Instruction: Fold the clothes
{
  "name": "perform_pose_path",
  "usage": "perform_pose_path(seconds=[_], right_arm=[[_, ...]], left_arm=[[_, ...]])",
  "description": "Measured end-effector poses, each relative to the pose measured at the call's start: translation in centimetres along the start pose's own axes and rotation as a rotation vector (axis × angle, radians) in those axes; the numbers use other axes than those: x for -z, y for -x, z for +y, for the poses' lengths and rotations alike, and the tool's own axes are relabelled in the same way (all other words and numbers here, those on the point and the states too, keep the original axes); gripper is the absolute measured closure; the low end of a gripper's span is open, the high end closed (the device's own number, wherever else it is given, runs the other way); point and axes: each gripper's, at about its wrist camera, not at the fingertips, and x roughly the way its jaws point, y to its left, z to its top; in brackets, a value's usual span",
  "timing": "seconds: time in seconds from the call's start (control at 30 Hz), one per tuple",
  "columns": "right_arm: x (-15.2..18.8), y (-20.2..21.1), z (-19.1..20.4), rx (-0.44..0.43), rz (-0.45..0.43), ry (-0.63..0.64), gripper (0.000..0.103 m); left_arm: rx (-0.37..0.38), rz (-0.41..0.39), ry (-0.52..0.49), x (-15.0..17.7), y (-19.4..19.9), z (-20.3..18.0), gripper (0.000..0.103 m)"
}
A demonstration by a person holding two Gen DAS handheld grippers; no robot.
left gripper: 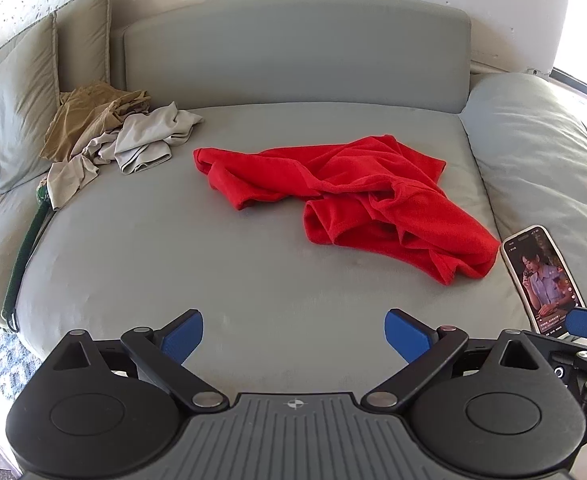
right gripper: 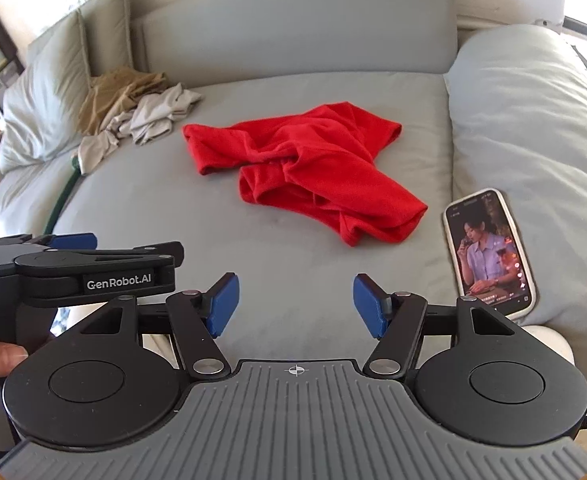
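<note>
Crumpled red shirt (left gripper: 349, 200) mid-sofa seat (left gripper: 173, 260), ahead of and well apart from both grippers. Left gripper (left gripper: 293, 334) spread wide, empty. Right gripper (right gripper: 295, 306) spread wide, empty. Phone (right gripper: 489, 252) propped right against cushion (right gripper: 533, 120). Clothes pile (left gripper: 109, 136) far left.

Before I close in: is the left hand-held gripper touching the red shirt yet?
Apart. In the left wrist view the open left hand-held gripper sits short of the red shirt, with bare grey cushion between its fingertips and the nearest hem.
</note>
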Motion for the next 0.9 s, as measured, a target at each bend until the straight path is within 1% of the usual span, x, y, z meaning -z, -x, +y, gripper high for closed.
perform_pose_path(seconds=[0.13,0.3,0.43,0.5,0.9], right_arm=[[0.0,-0.2,0.3,0.009,0.007,0.013,0.037],[0.1,-0.5,0.7,0.021,0.016,0.028,0.036],[0.2,-0.7,1.0,0.03,0.022,0.041,0.035],[0.2,-0.8,1.2,0.035,0.026,0.047,0.033],[0.1,-1.1,1.8,0.029,0.024,0.067,0.031]], left_arm=[[0.006,-0.008,0.008,0.6,-0.1,0.0,0.006],[0.017,0.046,0.017,0.3,-0.6,0.1,0.006],[0.011,0.058,0.016,0.5,-1.2,0.0,0.006],[0.011,0.064,0.017,0.5,-1.2,0.2,0.006],[0.009,0.063,0.029,0.4,-1.2,0.8,0.006]])
